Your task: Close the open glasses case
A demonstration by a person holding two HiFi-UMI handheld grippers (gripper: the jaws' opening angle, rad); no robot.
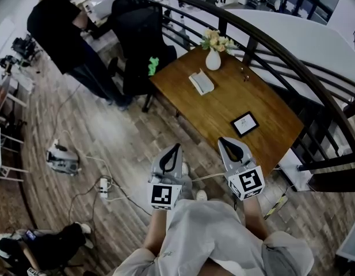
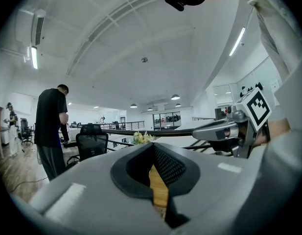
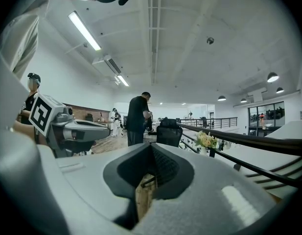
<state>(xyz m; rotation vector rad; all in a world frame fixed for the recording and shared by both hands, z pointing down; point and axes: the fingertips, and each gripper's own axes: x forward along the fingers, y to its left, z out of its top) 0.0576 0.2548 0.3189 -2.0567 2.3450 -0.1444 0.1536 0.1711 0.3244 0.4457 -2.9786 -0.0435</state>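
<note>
While both grippers hang close to the person's chest in the head view, the left gripper (image 1: 177, 146) and right gripper (image 1: 223, 139) point side by side toward the near edge of a wooden table (image 1: 223, 105). Neither touches anything. Each gripper's own view shows its jaws pressed together at the tips with nothing held between them; only a strip of the tabletop shows through the slot behind the tips. The glasses case (image 1: 201, 81), pale and lying flat, sits toward the far side of the table, well apart from both grippers. Just beyond it stands a white vase (image 1: 213, 59) of yellow flowers (image 1: 216, 40). A small dark-framed flat object (image 1: 244, 123) lies nearer the right gripper. A black office chair (image 1: 137, 33) stands at the table's far left corner, and a person in dark clothes (image 1: 59, 27) stands past it.
</note>
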